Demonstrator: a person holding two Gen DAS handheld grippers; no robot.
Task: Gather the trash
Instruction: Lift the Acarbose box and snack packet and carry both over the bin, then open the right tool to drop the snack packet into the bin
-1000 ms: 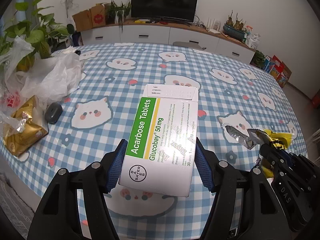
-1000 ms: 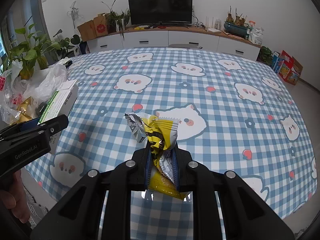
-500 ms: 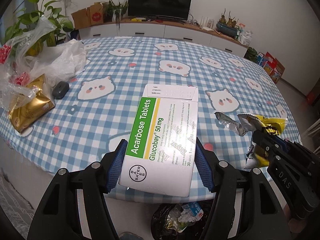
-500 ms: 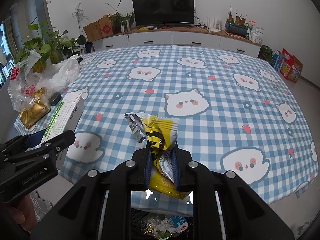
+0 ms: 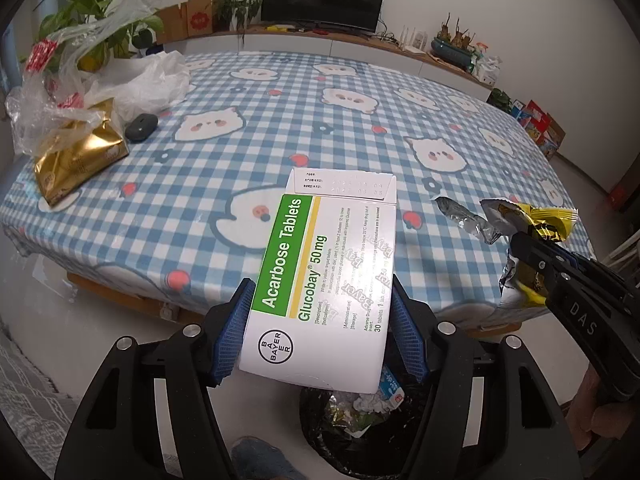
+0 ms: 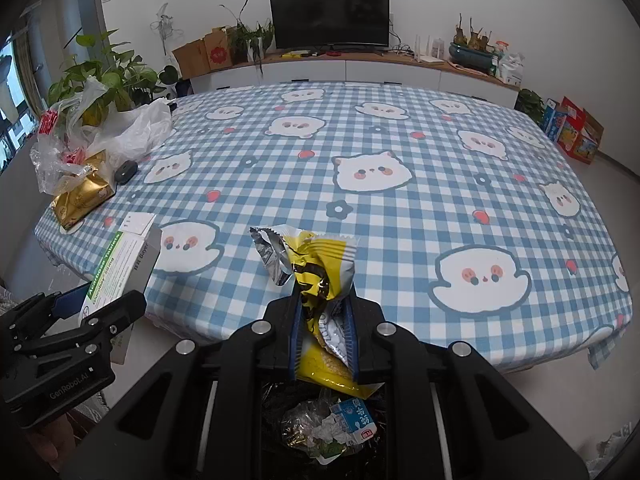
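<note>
My left gripper (image 5: 322, 330) is shut on a white and green Acarbose tablet box (image 5: 324, 280), its blue pads pressing the two long sides. The same tablet box (image 6: 120, 268) shows at the left of the right wrist view. My right gripper (image 6: 324, 332) is shut on a crumpled yellow and silver snack wrapper (image 6: 316, 268); in the left wrist view this wrapper (image 5: 520, 224) sticks out at the right. Both hang past the table's near edge, above a black-lined trash bin (image 5: 360, 420) on the floor, which holds crumpled rubbish and a small blue carton (image 6: 356, 424).
The table (image 6: 400, 152) has a blue checked cloth with cat faces. On its left end lie a gold packet (image 5: 76, 160), clear and white plastic bags (image 5: 132, 84) and a dark mouse-like object (image 5: 141, 128). Potted plants (image 6: 104, 76) stand behind. A hand (image 5: 596, 420) holds the right gripper.
Both grippers have drawn back from over the table to beyond its near edge, still holding the box and the wrapper. The trash bin on the floor has come into view beneath them.
</note>
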